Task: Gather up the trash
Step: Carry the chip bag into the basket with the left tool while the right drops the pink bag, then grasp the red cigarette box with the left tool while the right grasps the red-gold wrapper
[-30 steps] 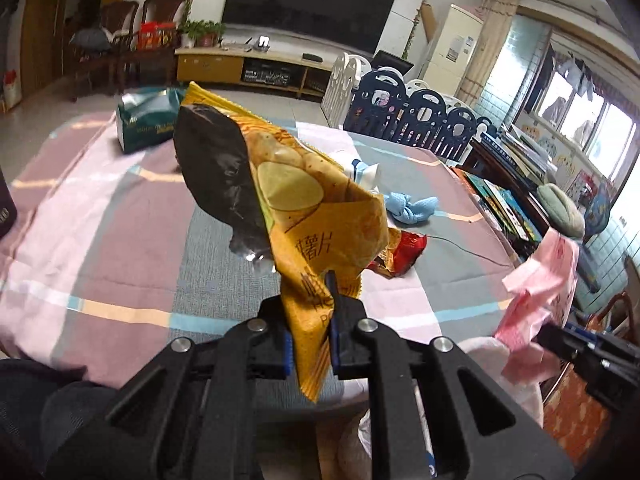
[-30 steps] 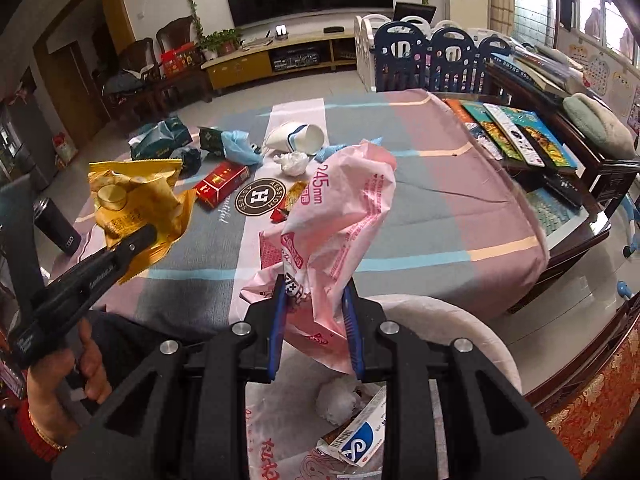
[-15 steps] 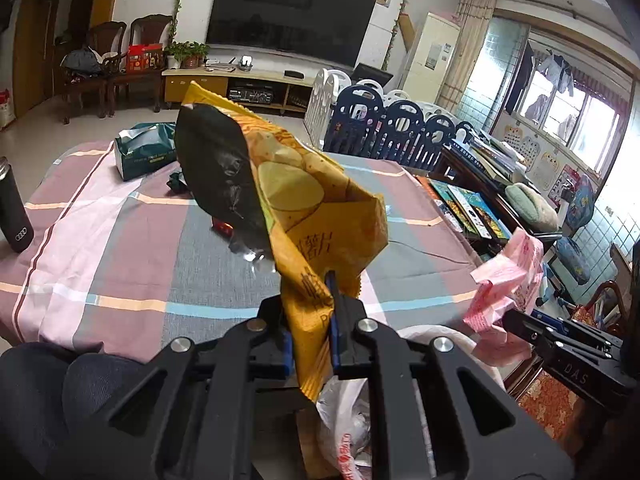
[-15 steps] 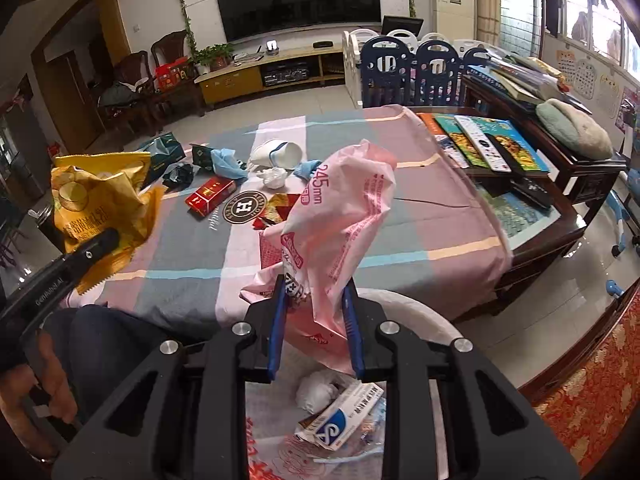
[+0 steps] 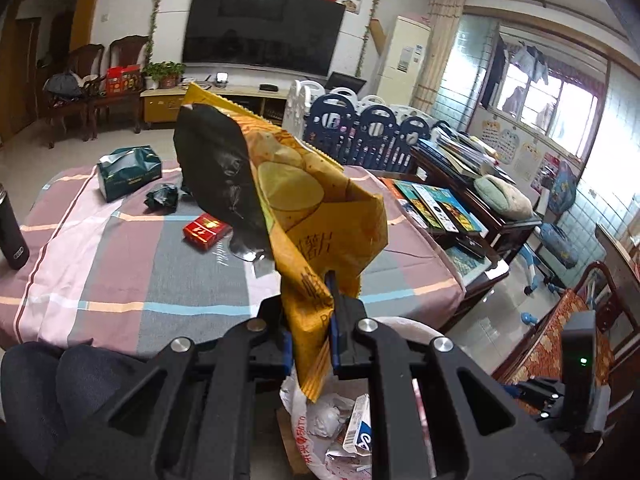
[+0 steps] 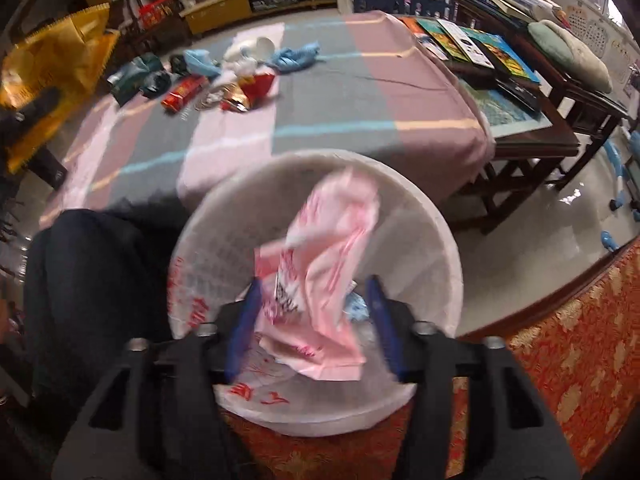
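My left gripper is shut on a yellow chip bag and holds it upright above the near table edge, over the white trash bin's liner. The bag also shows at the far left of the right wrist view. My right gripper is open above the white trash bin. A pink plastic bag hangs loose between its blue fingers, over the bin's mouth. The view is blurred.
The table with a striped cloth holds a red box, a green tissue pack, blue cloths, a white cup and snack wrappers. A black bottle stands at its left edge. A side table with books is right.
My right gripper has opened and tipped down over the bin, letting go of the pink bag. My left gripper has drawn back and risen with the chip bag.
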